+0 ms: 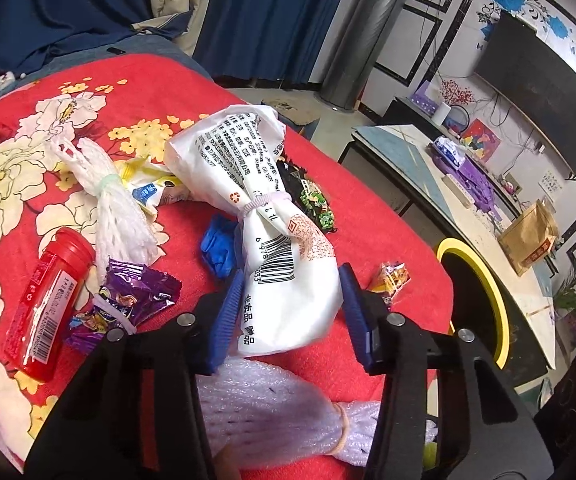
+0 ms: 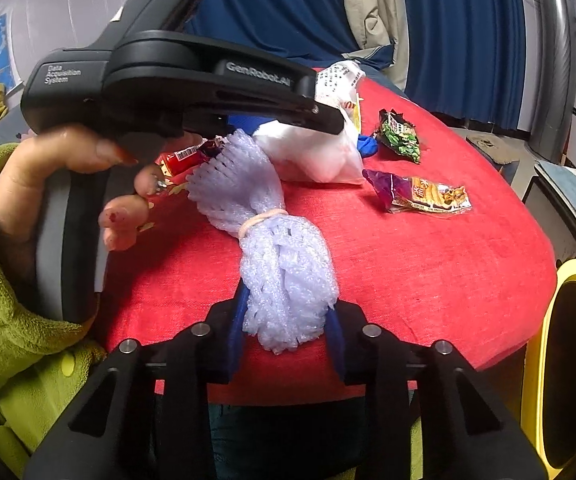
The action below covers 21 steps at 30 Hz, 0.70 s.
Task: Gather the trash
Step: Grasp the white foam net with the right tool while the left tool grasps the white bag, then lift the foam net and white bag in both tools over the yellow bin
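Bed (image 1: 328, 184) wearing a red floral cover; lying on it: red bottle (image 1: 48, 304), purple wrapper (image 1: 136, 292), white foam net (image 1: 116, 208), green packet (image 2: 400, 136), orange-purple packet (image 2: 420, 194).

Readable print on gripper and bag

Left gripper (image 2: 330, 118) body, at 10 o'clock, reads "GenRobot.AI" and "Data Acquisition System"; white bag (image 1: 288, 280) at centre shows barcode digits "6978".
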Motion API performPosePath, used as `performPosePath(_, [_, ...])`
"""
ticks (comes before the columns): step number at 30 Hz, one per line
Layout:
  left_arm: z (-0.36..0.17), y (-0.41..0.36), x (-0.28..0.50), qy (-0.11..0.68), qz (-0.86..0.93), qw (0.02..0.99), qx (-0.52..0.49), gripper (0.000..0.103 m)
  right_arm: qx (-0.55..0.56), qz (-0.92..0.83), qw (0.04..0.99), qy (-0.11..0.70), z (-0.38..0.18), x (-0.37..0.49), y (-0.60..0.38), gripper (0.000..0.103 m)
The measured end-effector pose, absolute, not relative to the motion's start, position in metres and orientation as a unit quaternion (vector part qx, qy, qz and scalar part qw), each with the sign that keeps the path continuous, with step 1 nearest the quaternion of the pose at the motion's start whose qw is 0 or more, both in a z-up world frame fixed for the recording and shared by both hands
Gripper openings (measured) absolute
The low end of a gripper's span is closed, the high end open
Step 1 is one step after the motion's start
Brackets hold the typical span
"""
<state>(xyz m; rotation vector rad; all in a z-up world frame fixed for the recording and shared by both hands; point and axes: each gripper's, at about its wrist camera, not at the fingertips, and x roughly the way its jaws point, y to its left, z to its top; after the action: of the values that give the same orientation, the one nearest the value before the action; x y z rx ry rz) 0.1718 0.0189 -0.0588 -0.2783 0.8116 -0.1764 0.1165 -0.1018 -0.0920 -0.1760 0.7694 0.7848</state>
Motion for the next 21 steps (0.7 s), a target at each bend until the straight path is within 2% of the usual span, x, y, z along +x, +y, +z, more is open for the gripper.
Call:
performPosePath(13, [-0.037,0.03,0.162,0.364,-0.093,0.917,-0.135,0.034,-0.083,0.376,0.852,0.355,-0.09,0.119,-0.106,0.027])
performPosePath(21, [-0.016,0.046,0.154,0.331,-0.079,0.93,-0.141,0.033,-0.085,0.374,0.868,0.315,-0.073,0.11,-0.11,0.026])
